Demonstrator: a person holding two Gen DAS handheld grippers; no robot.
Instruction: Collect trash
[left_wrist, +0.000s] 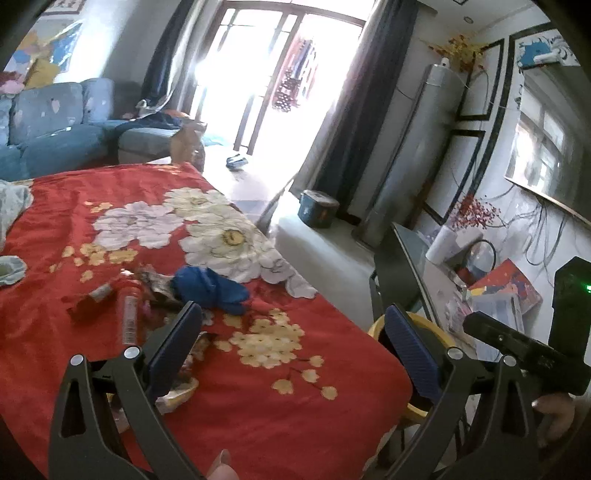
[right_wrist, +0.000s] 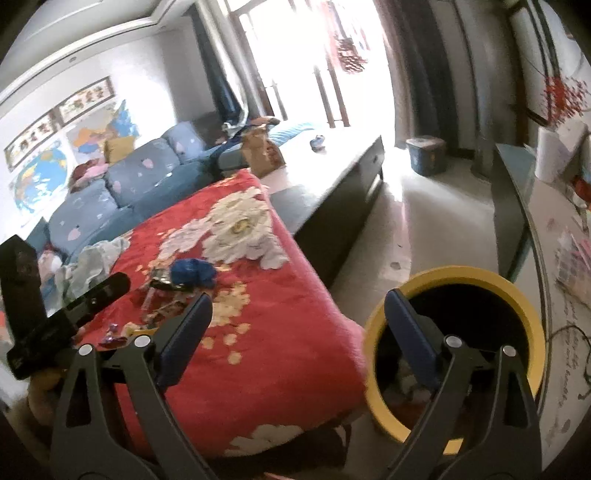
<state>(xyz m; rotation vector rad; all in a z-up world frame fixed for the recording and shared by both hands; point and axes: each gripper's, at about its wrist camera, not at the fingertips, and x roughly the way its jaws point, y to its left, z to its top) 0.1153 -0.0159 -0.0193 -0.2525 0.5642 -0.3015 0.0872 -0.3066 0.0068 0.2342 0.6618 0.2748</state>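
Blue-padded and spread wide, the left gripper (left_wrist: 291, 325) hangs empty over a table draped in a red floral cloth (left_wrist: 258, 424), its left finger just above a crumpled wrapper (left_wrist: 177, 391). Beyond lies the trash: a blue wad (left_wrist: 210, 288), a clear tube (left_wrist: 127, 314) and foil scraps (left_wrist: 159, 284) clustered mid-cloth, well apart from the bin. The right gripper (right_wrist: 295, 325) is equally wide and holds nothing, one finger over the cloth edge, the other over the yellow-rimmed bin (right_wrist: 524, 317) standing on the floor beside the table.

All of it looks light. The wad seems soft and should compress under a pinch across its bulk; the tube looks stiff and likely slippery, best taken across its middle; the foil is flimsy and may tear or slip.

Only the right view shows the bin's dark interior, with some litter at the bottom. Only the left view shows the tube's printed label and the near wrapper clearly.
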